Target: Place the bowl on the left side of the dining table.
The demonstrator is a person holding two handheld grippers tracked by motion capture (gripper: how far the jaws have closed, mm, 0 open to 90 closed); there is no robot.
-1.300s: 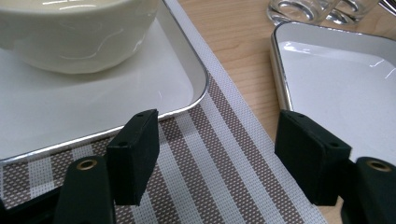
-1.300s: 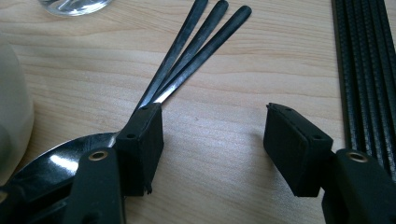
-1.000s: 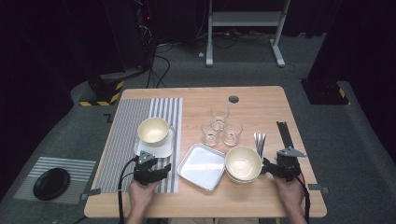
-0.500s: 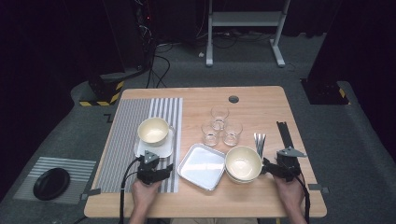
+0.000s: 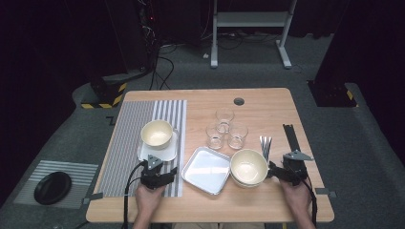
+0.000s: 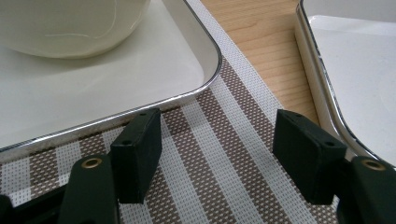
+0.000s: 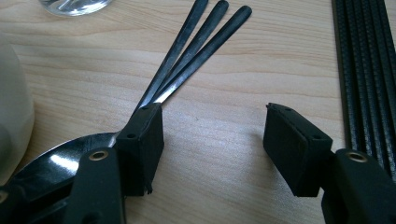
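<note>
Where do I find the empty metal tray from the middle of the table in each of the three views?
High view: the empty tray lies low in the centre, between the striped mat and the right-hand bowl.
Left gripper view: the tray runs along the right edge, beyond the mat.
Right gripper view: the spoons on bare wood lie ahead here.
Shared landmark: the wooden table top.
</note>
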